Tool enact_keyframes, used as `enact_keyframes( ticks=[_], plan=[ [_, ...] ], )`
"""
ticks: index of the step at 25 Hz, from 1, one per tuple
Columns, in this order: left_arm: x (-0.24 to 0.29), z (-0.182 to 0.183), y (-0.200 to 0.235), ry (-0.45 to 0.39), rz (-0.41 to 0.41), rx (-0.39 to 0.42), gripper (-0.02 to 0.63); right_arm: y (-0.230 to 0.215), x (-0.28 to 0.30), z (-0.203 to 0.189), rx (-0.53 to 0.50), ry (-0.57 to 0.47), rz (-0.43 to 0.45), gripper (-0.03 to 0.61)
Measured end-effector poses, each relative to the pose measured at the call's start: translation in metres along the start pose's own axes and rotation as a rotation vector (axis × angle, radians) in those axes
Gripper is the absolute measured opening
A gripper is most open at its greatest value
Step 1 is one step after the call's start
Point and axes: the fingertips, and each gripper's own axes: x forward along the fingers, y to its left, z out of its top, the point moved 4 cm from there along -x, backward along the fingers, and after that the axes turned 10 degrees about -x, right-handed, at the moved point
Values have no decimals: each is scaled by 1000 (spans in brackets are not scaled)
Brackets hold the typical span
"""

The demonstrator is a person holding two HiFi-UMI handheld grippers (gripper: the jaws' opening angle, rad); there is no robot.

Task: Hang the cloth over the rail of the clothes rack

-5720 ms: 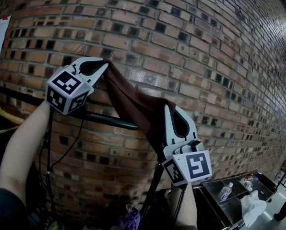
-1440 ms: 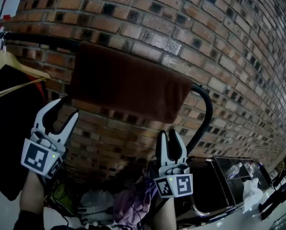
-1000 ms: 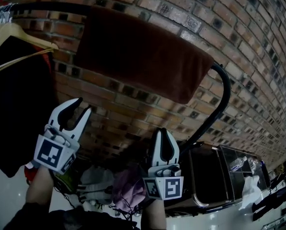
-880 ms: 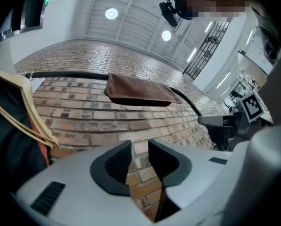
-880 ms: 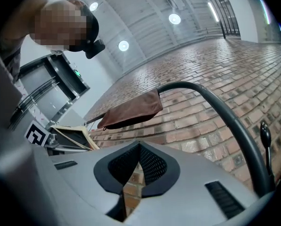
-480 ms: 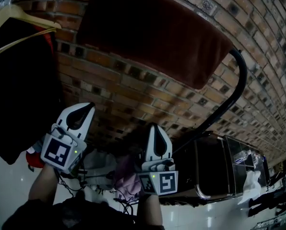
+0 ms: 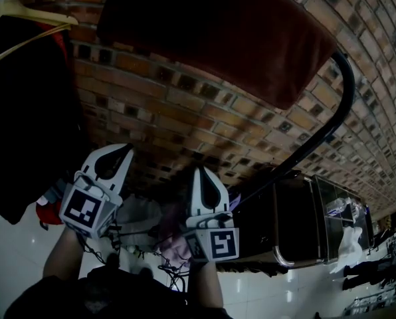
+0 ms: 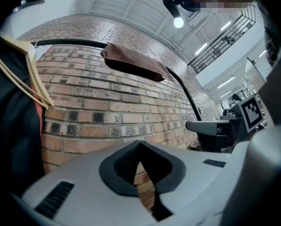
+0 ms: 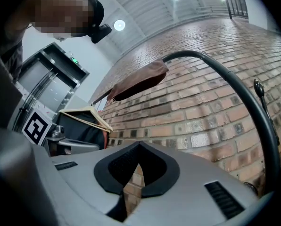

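Observation:
A dark brown cloth point(image 7: 218, 35) hangs draped over the black rail point(image 7: 317, 138) of the clothes rack, against a brick wall. It also shows high up as the brown cloth point(image 8: 133, 62) in the left gripper view and as the cloth point(image 9: 138, 81) in the right gripper view. My left gripper point(image 7: 125, 150) is low at the left, well below the cloth, shut with nothing in it. My right gripper point(image 7: 199, 171) is beside it at the centre, also shut and empty. Neither touches the cloth.
Dark clothes on wooden hangers point(image 7: 25, 18) hang at the rail's left end. Below the rack lie a pile of clothes point(image 7: 171, 238) and cables. A dark metal cabinet point(image 7: 297, 224) stands at the right on a glossy white floor point(image 7: 12, 258).
The left gripper's jaws have closed from open to shut. Both grippers have lowered away from the cloth, which stays on the rail; the head view has tilted further down.

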Motion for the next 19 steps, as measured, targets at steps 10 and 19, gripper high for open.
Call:
enact_keyframes(
  ticks=[10, 19],
  plan=[
    [10, -6, 1, 16, -11, -15, 14, -1, 4, -12, 12, 73, 16, 6],
    [12, 8, -3, -13, -21, -4, 14, -10, 4, 1, -5, 46, 9, 6]
  ],
)
